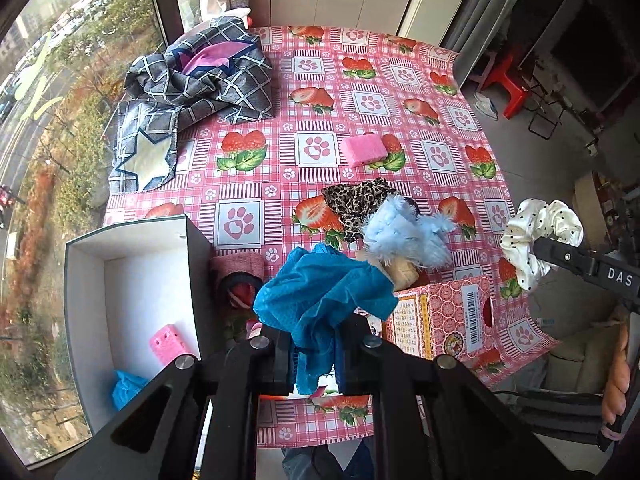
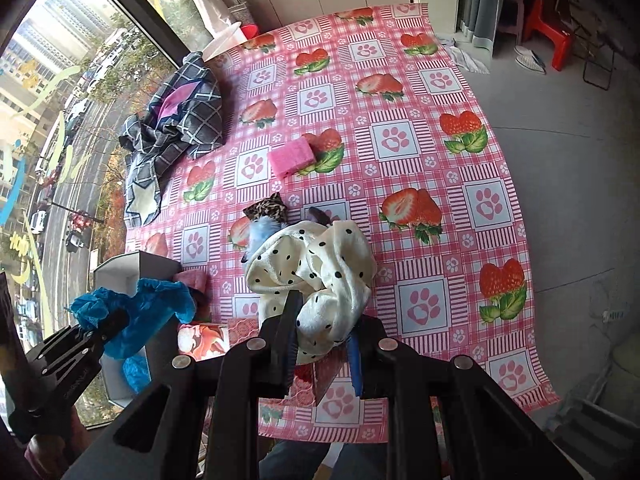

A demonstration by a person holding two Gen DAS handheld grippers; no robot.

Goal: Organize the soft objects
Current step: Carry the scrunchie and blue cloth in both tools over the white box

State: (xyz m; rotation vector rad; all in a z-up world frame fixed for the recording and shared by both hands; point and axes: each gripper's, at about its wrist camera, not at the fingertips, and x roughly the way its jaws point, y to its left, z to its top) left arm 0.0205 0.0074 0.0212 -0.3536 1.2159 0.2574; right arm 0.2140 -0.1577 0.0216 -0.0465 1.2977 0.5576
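The left claw (image 1: 314,354) is clamped on a crumpled blue mesh cloth (image 1: 324,300), held up over the near edge of the tabletop (image 1: 440,92), just beside the open white box (image 1: 86,280). Only the left wrist view looks into that box: a pink sponge (image 1: 170,346) and another blue scrap (image 1: 128,386) lie inside. The right claw (image 2: 320,354) grips a cream polka-dot scrunchie (image 2: 320,276), lifted above the tabletop's near right part. That scrunchie hides most of the leopard-print scrunchie (image 1: 358,202) and pale blue fluffy one (image 1: 404,232), which the left view shows touching each other. A second pink sponge (image 1: 363,151) sits mid-tabletop; a plaid cloth (image 1: 196,84) is heaped at the far left corner. The pink tissue box (image 1: 444,320) is partly covered in both views.
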